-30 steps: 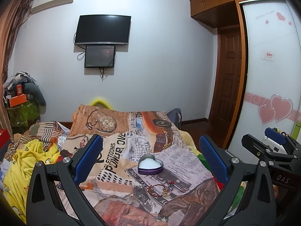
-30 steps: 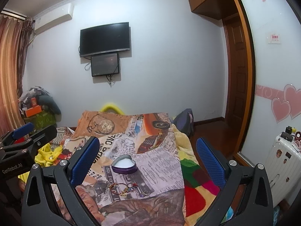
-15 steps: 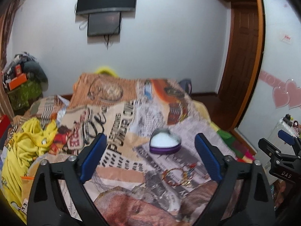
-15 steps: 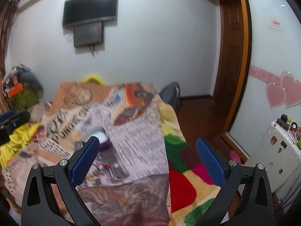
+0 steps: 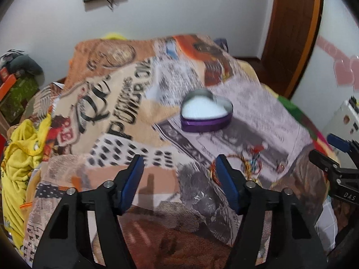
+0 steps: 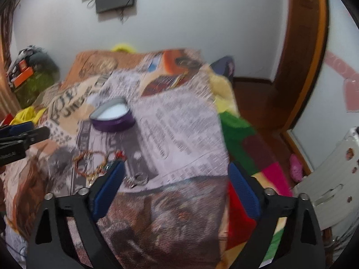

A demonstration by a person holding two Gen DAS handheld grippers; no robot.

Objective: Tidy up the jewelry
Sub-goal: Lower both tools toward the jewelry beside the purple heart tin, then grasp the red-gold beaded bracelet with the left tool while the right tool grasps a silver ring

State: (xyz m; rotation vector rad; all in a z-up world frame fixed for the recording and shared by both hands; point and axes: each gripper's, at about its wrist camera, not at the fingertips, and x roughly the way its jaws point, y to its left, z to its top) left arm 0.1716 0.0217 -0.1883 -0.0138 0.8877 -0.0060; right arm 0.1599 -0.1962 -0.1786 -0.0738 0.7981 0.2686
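Left wrist view: we find the left gripper [image 5: 178, 164] tipped down toward the printed blanket [image 5: 125, 121], where a second ago it faced the wall and the television. Its jaws have just been closing and now stand at a middling gap with nothing between them but bare cloth. The heart-shaped purple box [image 5: 206, 114] sits open and upright on the blanket, its white lining showing. The jewelry [image 5: 246, 161], a tangle of red and gold bracelets, lies just nearer than the box, close beside the right blue pad, which hides part of it; blur prevents us telling whether they touch. It appears larger and closer than before.

Right wrist view: the right gripper [image 6: 175, 183] is likewise pitched downward compared with the earlier frame. Its jaws have just been closing a little yet remain wide, holding nothing. The bracelets lie just beyond its left pad, and a small silvery piece [image 6: 138, 180] rests beside that pad on the cloth.

We judge that both tools are descending for a first pick; no piece is yet in the box.
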